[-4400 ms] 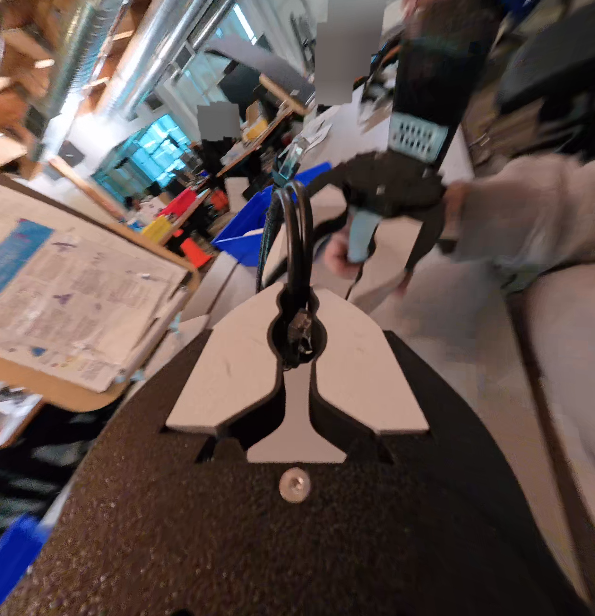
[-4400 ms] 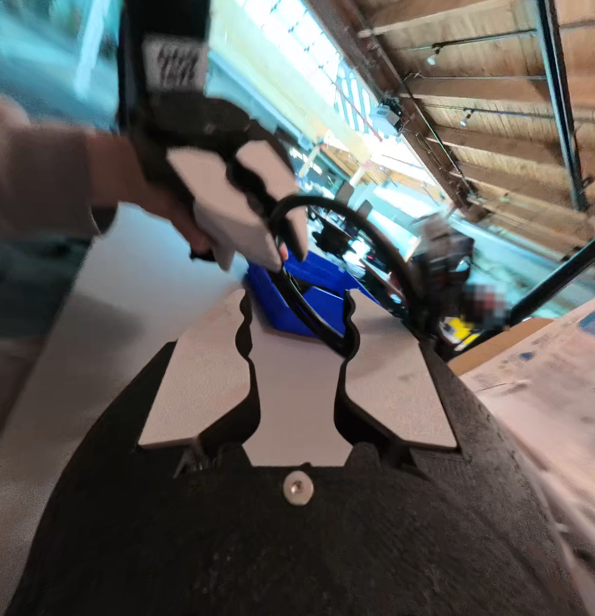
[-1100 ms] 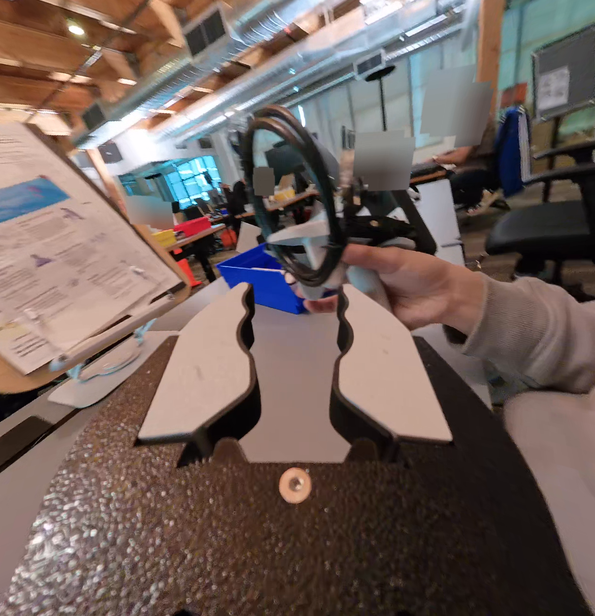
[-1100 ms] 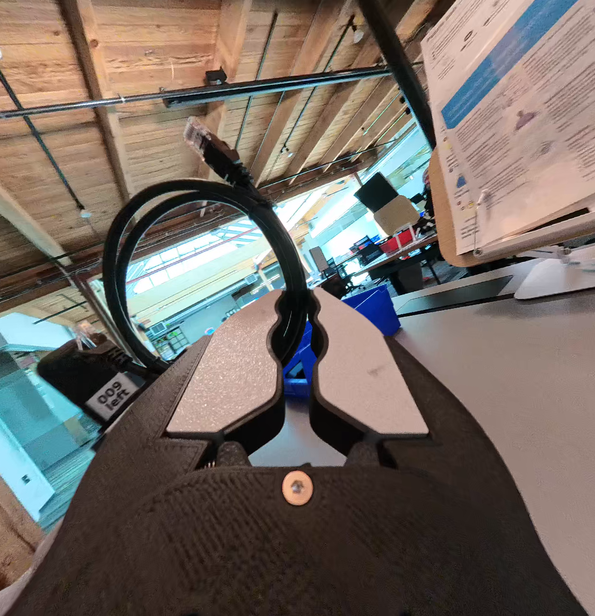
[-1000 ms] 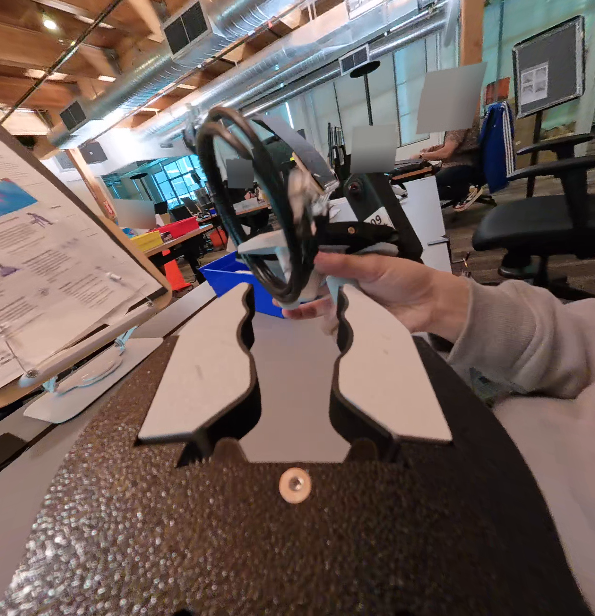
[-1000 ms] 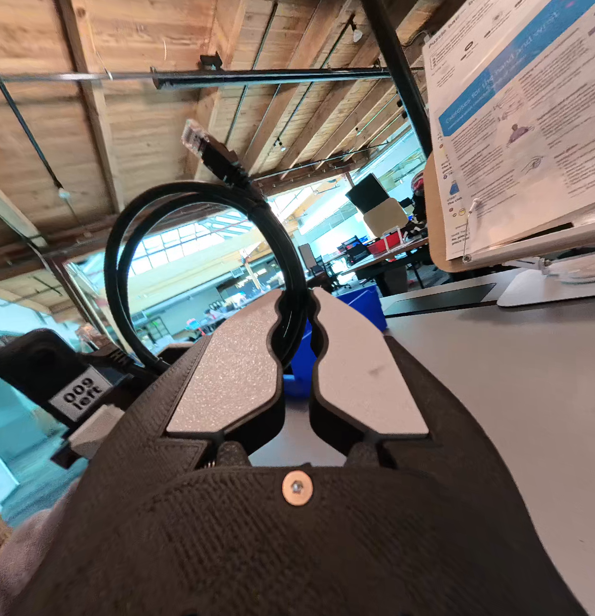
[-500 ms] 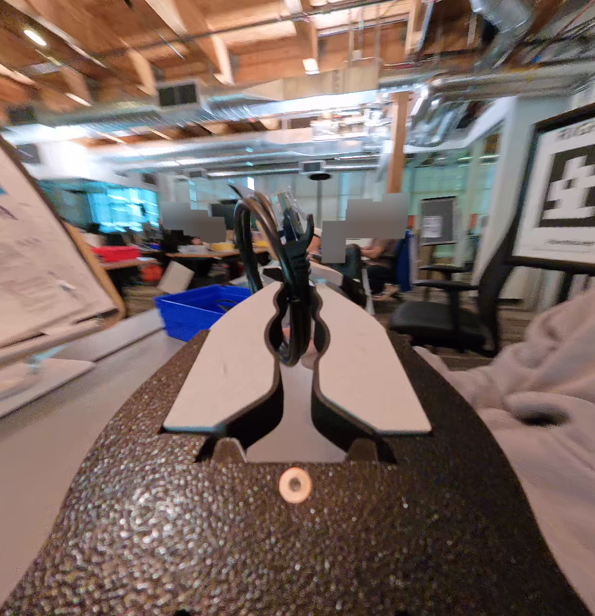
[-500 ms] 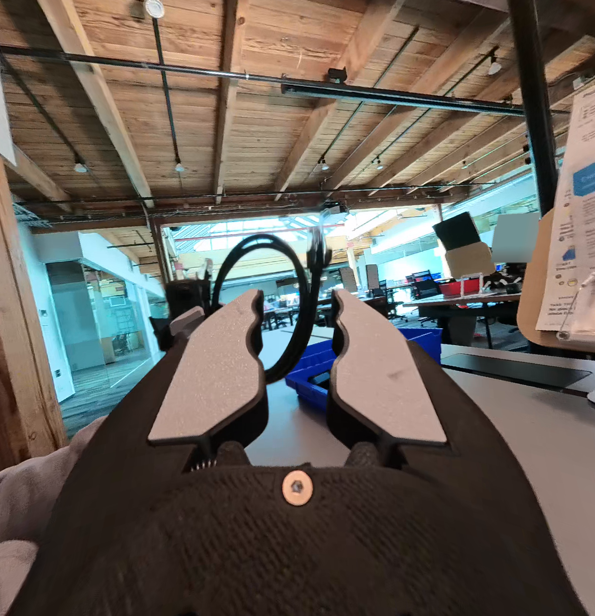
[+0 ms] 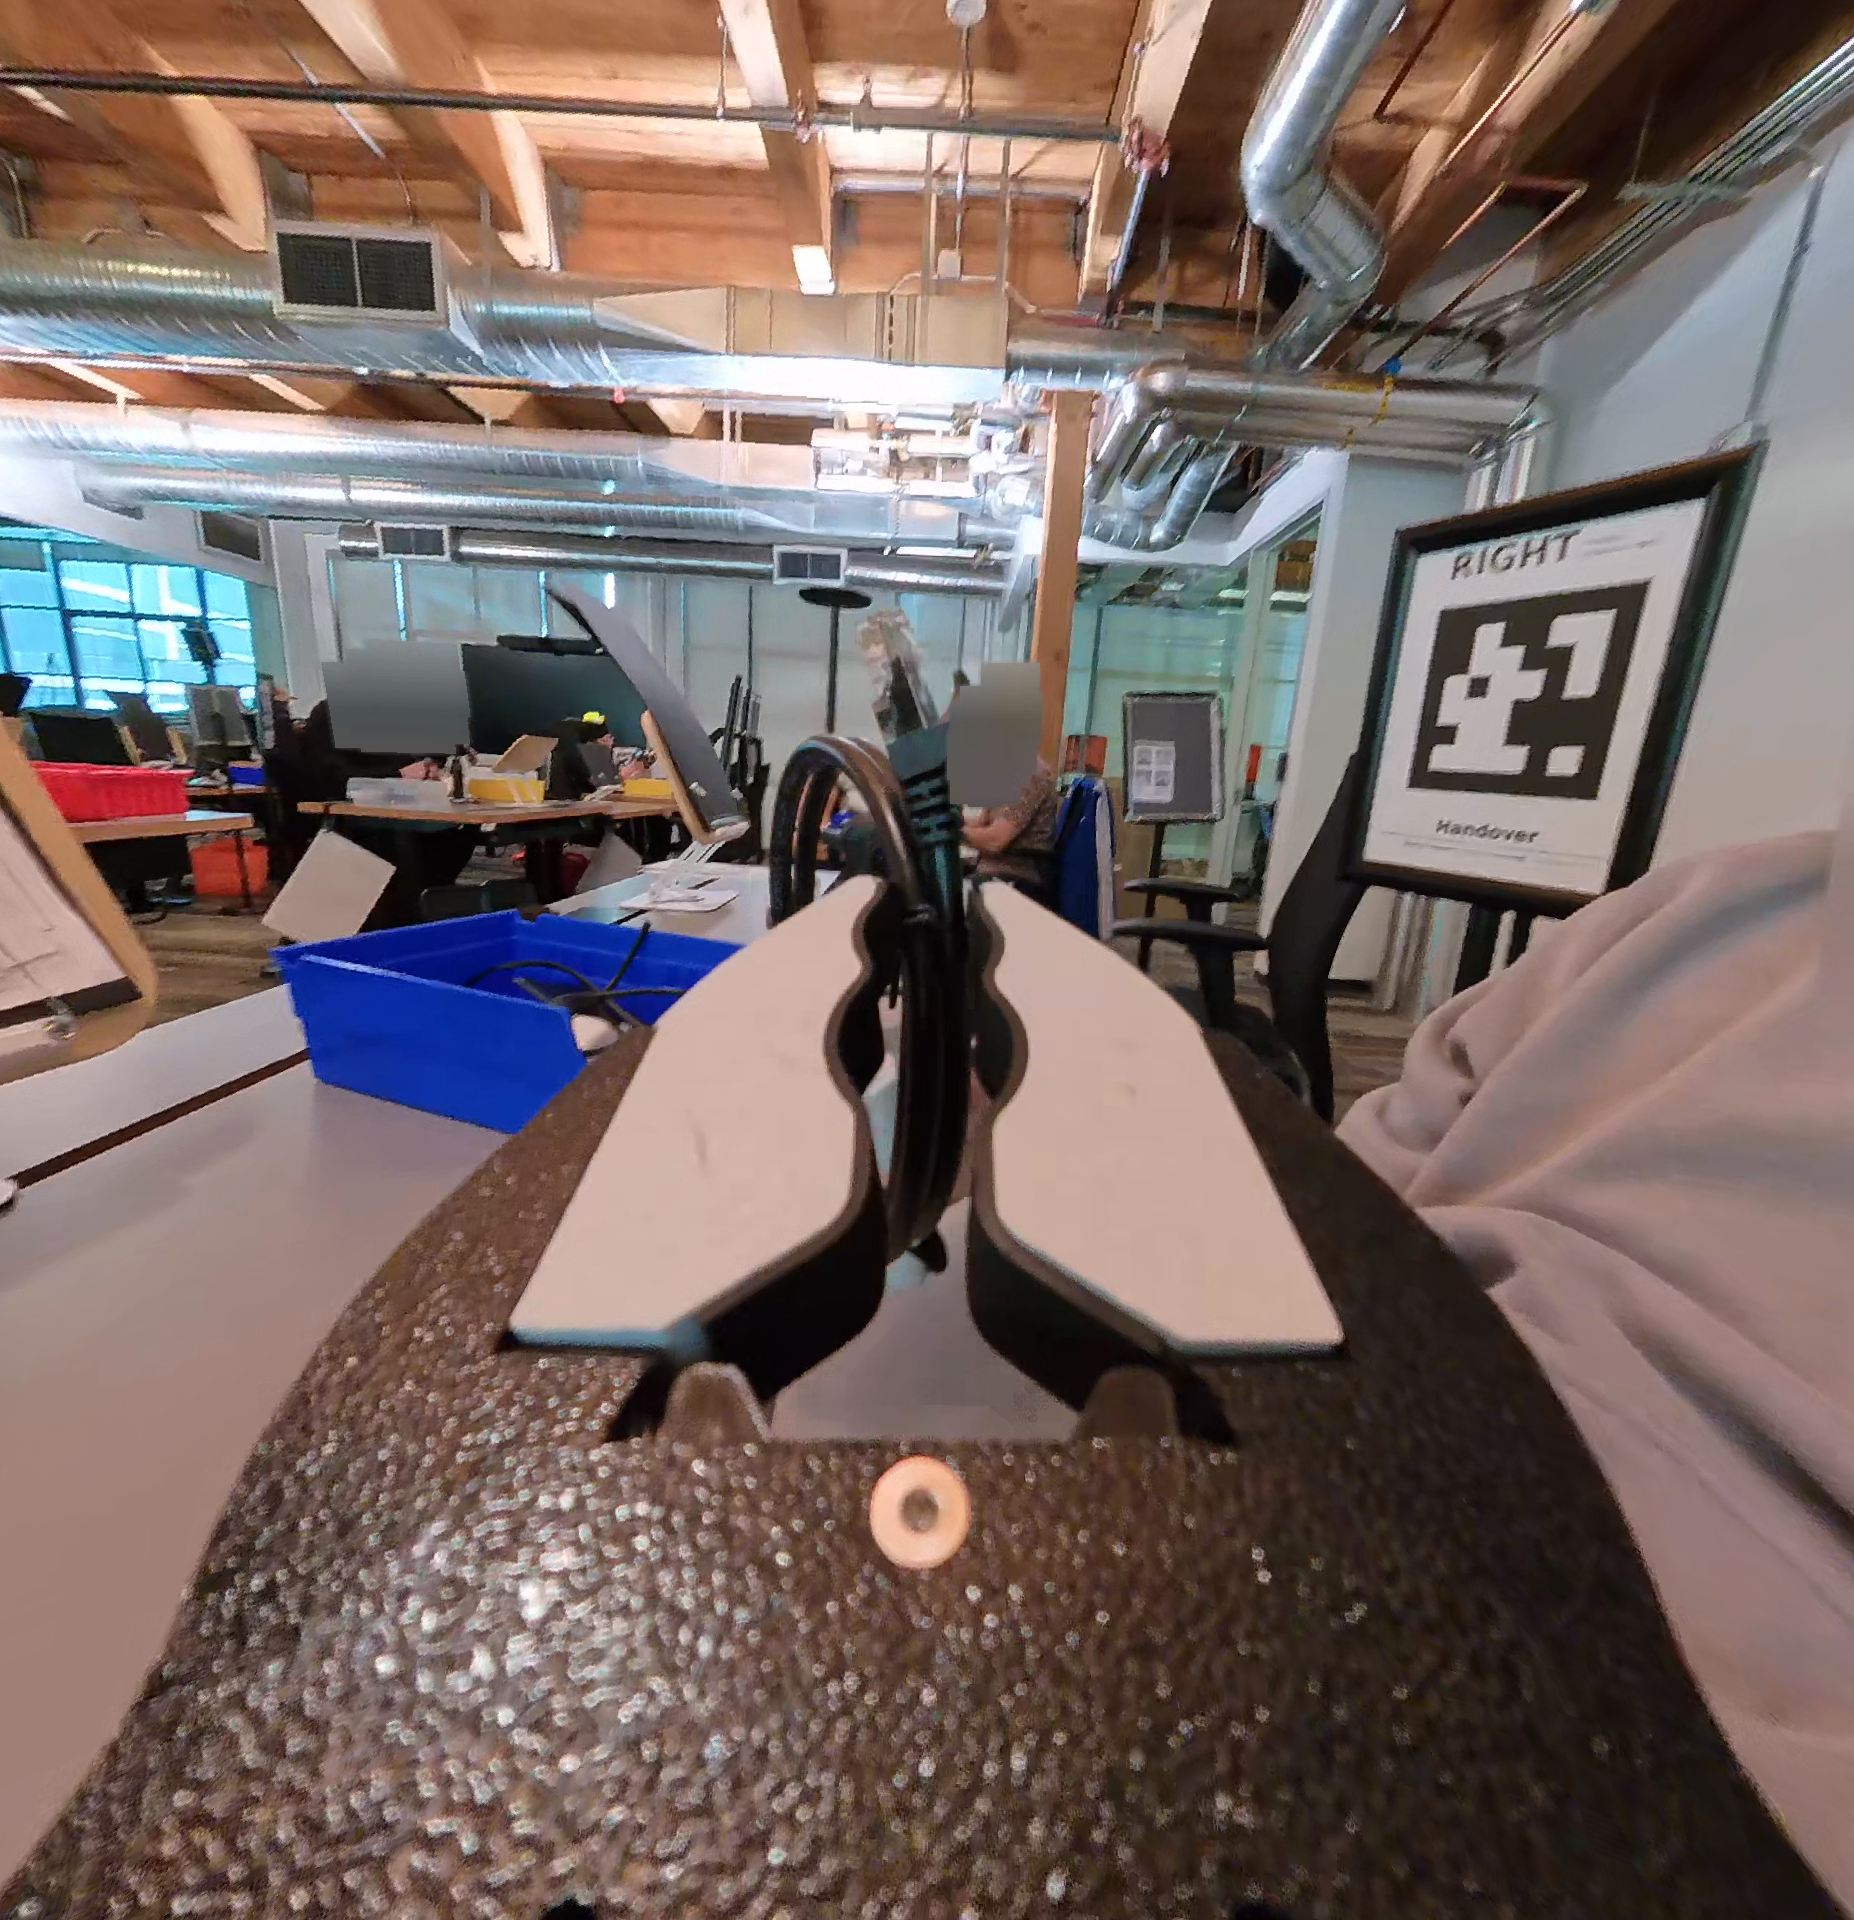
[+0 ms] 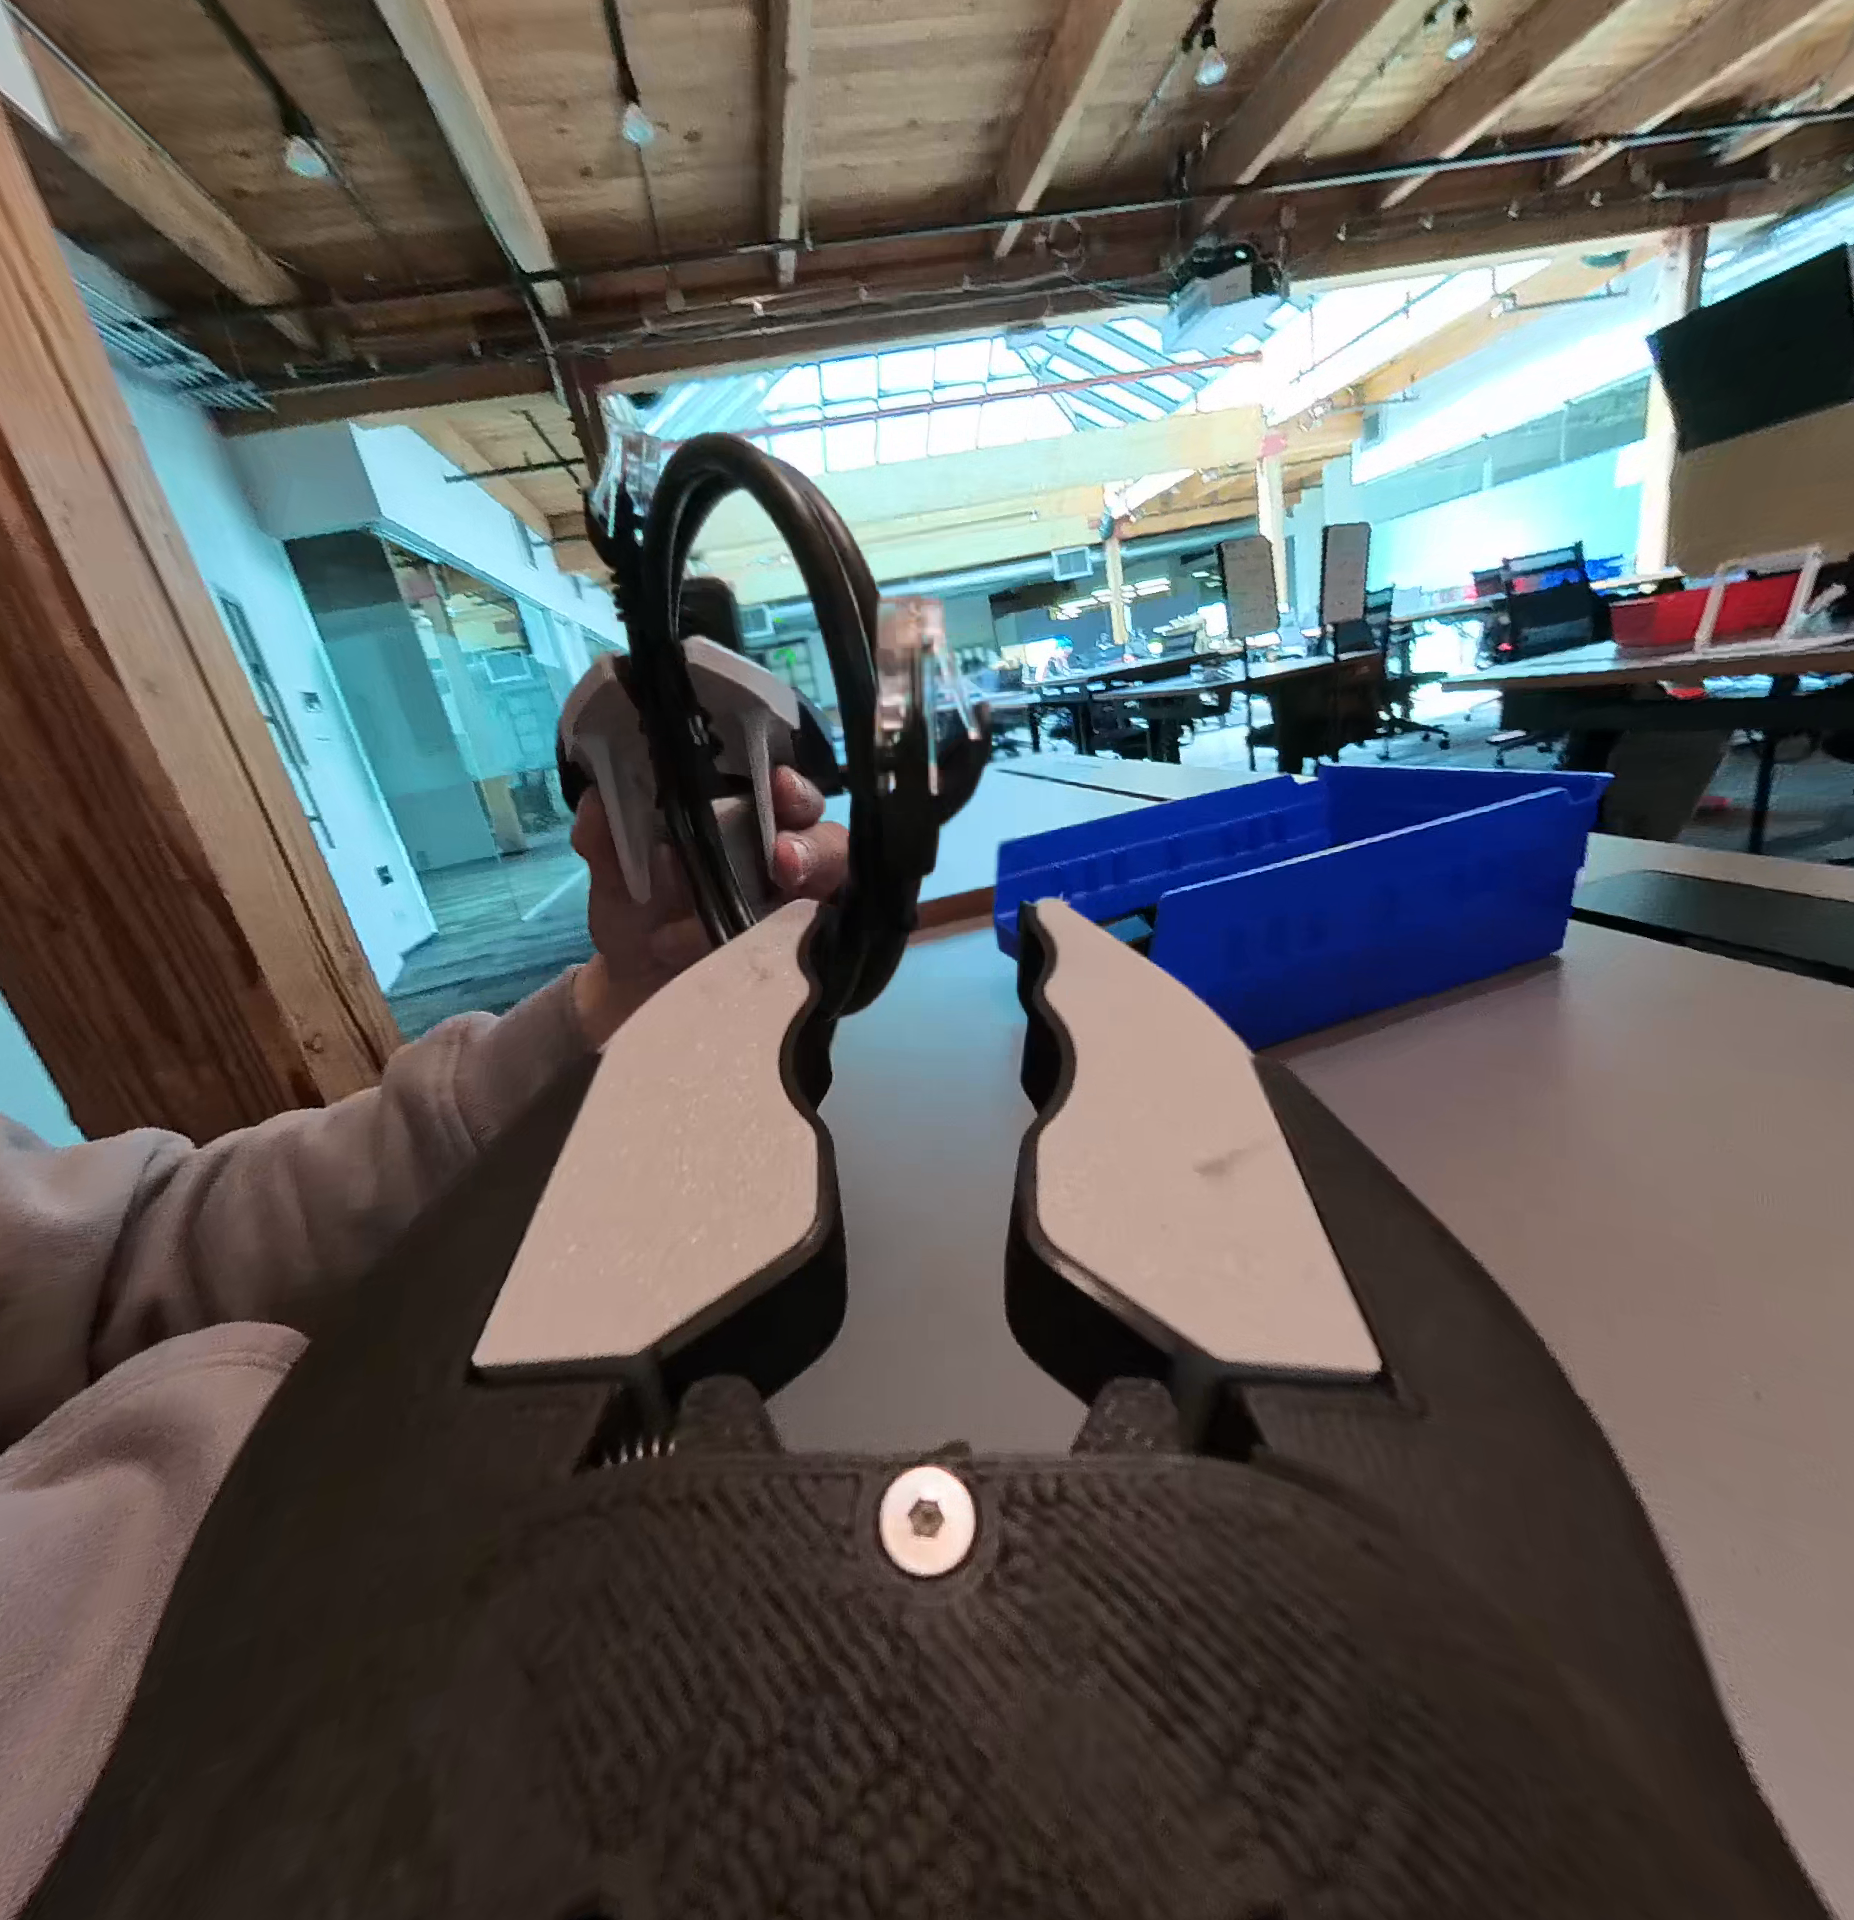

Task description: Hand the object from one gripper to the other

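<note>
A coiled black network cable [image 9: 921,997] with clear plugs stands upright between the fingers of my left gripper [image 9: 923,914], which is shut on it. In the right wrist view the same cable [image 10: 757,665] hangs as a loop from the left gripper [image 10: 684,727], held by a hand up and to the left. My right gripper [image 10: 918,925] is open and empty; the coil's lower end shows just past its left fingertip [image 10: 788,935]. I cannot tell whether they touch.
A blue bin [image 9: 466,1018] with cords inside stands on the grey table [image 9: 123,1299]; it also shows in the right wrist view [image 10: 1318,894]. A framed marker sign [image 9: 1546,696] stands at the right. A grey sleeve [image 9: 1629,1143] fills the right side. Some 10 centimetres of space lies between my two pairs of fingers.
One second ago my right gripper was shut on the cable and my left was open. My left gripper closed on the cable, the right one opened and drew back.
</note>
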Motion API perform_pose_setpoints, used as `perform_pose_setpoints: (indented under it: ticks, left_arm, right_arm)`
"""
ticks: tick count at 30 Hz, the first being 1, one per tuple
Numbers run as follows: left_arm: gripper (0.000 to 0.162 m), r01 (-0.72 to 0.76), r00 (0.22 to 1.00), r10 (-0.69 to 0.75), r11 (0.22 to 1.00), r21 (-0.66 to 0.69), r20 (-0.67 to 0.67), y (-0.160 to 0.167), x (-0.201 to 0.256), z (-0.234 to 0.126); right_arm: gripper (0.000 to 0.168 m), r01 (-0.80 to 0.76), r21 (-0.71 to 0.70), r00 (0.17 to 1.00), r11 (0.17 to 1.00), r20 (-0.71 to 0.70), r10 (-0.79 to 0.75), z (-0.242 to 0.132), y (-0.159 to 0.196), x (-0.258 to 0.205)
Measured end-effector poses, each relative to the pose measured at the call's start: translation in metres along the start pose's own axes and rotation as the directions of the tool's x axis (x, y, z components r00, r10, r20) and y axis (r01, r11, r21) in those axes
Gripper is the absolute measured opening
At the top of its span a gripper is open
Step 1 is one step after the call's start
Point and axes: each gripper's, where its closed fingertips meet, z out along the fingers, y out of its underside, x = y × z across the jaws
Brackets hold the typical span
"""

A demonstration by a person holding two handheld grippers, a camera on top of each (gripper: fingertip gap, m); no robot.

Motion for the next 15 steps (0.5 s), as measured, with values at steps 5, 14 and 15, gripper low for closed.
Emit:
perform_pose_setpoints:
  ticks: [5, 14, 15]
  left_arm:
    - [0.012, 0.071, 0.996, -0.07, 0.997, 0.017, -0.048, -0.002, 0.004, 0.001]
    - [0.012, 0.165, 0.986, -0.164, 0.982, 0.095, -0.015, -0.007, -0.011, -0.008]
    - [0.012, 0.178, 0.984, -0.177, 0.979, 0.097, -0.009, -0.007, -0.014, -0.008]
  right_arm:
    - [0.014, 0.013, 0.078, 0.993, 0.997, 0.113, -0.022, 0.001, -0.009, -0.019]
    - [0.014, 0.091, 0.107, 0.988, 0.99, 0.118, -0.104, 0.005, -0.014, -0.029]
    - [0.015, 0.105, 0.109, 0.986, 0.988, 0.117, -0.117, 0.005, -0.014, -0.03]
